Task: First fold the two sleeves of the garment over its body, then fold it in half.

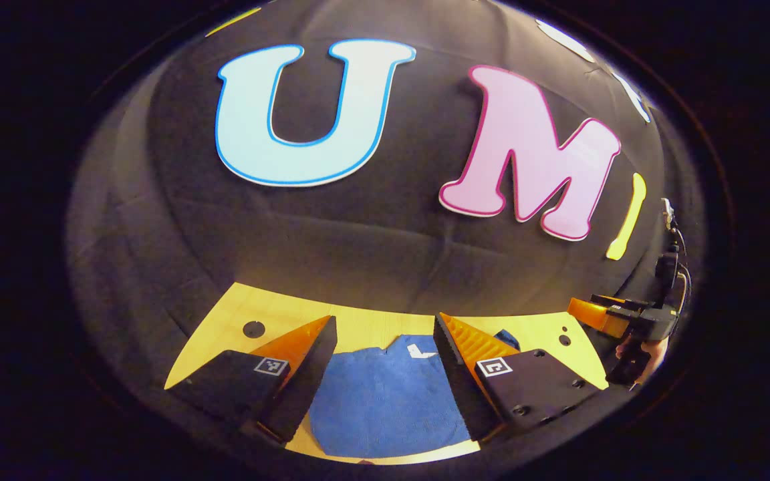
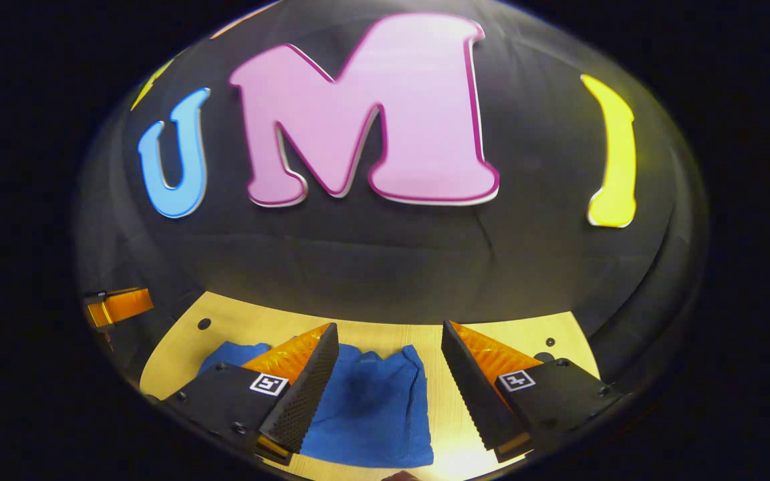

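Left hand-held gripper [image 1: 385, 334]: jaws spread wide, holding nothing — poised above the garment.
Right hand-held gripper [image 2: 390, 337]: likewise agape and empty.
Garment [image 1: 385, 401]: blue, lying flat on the worktop [image 1: 371, 324].

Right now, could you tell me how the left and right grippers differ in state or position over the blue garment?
The left gripper frames the garment centrally; the right gripper has it nearer one of its fingers, with bare table by the other. Both are open, holding nothing, above the garment.
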Tool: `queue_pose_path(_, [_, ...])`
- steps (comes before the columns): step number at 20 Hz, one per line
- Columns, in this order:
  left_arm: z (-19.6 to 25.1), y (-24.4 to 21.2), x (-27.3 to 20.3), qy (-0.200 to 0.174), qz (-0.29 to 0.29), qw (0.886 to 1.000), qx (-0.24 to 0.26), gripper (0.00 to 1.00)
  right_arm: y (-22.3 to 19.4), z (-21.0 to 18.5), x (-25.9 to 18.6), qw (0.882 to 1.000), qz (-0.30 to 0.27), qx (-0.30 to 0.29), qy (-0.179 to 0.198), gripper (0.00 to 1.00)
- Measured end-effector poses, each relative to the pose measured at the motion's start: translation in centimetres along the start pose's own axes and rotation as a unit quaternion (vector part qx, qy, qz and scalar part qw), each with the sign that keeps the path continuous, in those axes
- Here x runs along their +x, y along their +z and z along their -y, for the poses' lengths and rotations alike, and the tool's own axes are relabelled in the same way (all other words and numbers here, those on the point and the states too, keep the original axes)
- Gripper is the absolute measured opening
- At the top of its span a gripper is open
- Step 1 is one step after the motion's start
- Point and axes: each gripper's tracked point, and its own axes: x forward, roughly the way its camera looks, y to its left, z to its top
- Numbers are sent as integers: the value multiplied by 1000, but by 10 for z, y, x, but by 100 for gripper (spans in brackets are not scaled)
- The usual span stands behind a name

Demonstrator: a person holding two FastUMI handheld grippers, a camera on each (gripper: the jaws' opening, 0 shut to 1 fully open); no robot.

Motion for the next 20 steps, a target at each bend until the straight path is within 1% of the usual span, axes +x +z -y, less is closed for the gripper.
queue_pose_path(2, [10,7,-45,-12,29,999,6,84,8,-17,-55,1000,26,-3,-6,98])
queue_pose_path(4, [16,9,-94,-16,53,998,20,84,16,-34,-107,998,55,-12,-2,98])
queue_pose_path(6, [18,4,-146,-13,73,997,28,84,22,-48,-164,996,79,-40,-1,98])
queue_pose_path(7, [23,-1,-172,-20,86,996,27,84,25,-54,-190,994,96,-48,-3,98])
queue_pose_path(8, [25,-2,-192,-26,107,993,29,84,29,-60,-215,992,115,-52,-2,98])
queue_pose_path(9, [26,0,-212,-27,141,989,34,83,32,-69,-239,989,135,-57,4,98])
queue_pose_path(10, [25,-7,-234,-24,154,987,40,84,31,-75,-261,988,144,-58,9,97])
queue_pose_path(11, [25,-12,-254,-18,164,985,46,82,27,-81,-283,986,153,-59,13,97])
queue_pose_path(13, [27,-29,-293,-8,176,983,51,80,22,-88,-325,984,171,-57,12,97])
queue_pose_path(14, [28,-35,-308,-6,179,982,55,84,18,-93,-344,982,180,-53,13,97])
queue_pose_path(16, [31,-42,-340,2,199,978,60,84,-2,-104,-377,982,184,-44,19,97])
queue_pose_path(17, [36,-46,-354,-2,210,976,60,82,-13,-106,-393,981,187,-40,18,97])
queue_pose_path(18, [39,-52,-365,-3,215,975,61,80,-21,-106,-401,982,184,-34,16,97])
queue_pose_path(20, [40,-72,-380,4,206,976,66,82,-46,-117,-412,985,167,-24,23,97])
